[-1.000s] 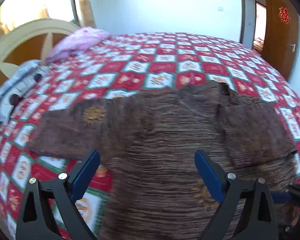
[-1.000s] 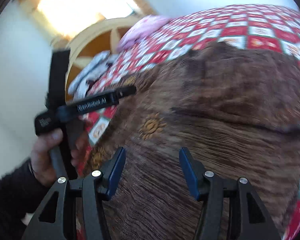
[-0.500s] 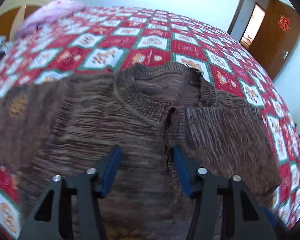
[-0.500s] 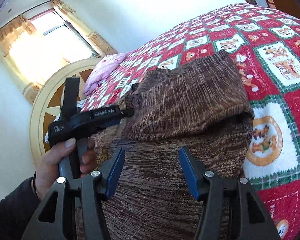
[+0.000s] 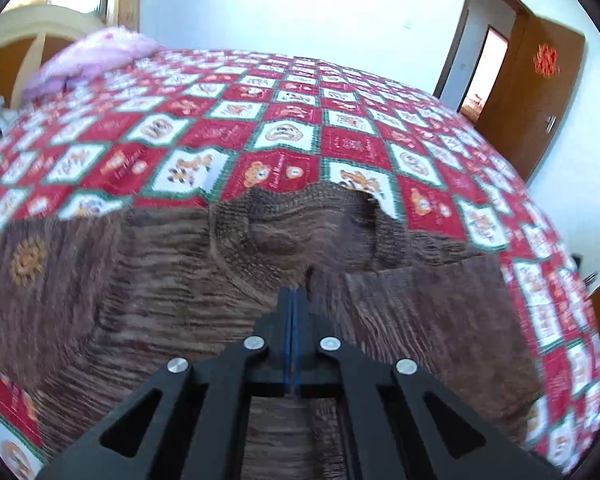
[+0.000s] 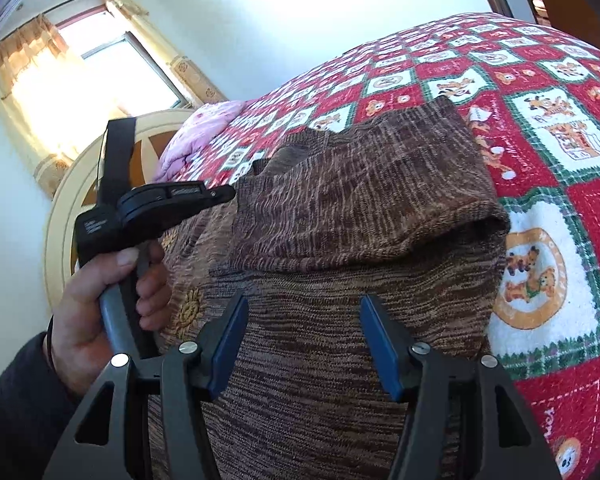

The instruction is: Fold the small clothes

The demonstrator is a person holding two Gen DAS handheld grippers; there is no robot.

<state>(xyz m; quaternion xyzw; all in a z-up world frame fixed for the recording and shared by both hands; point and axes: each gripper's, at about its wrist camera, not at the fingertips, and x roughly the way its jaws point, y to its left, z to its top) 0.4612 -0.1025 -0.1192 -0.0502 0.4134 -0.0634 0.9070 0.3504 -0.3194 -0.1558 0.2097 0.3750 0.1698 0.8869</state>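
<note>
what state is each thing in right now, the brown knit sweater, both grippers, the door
brown knit sweater: lying on the bed, one sleeve folded over the body
left gripper: shut, tips at the sweater's neckline
right gripper: jaws opening, nothing pinched, above the sweater
brown wooden door: open

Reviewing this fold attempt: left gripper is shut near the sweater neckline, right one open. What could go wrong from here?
1. The left gripper looks shut with no knit visibly pinched, so lifting may leave the brown sweater behind.
2. The folded-in sleeve lies loose and could slide open.
3. The right gripper, jaws opening, may drag the body fabric.
</note>
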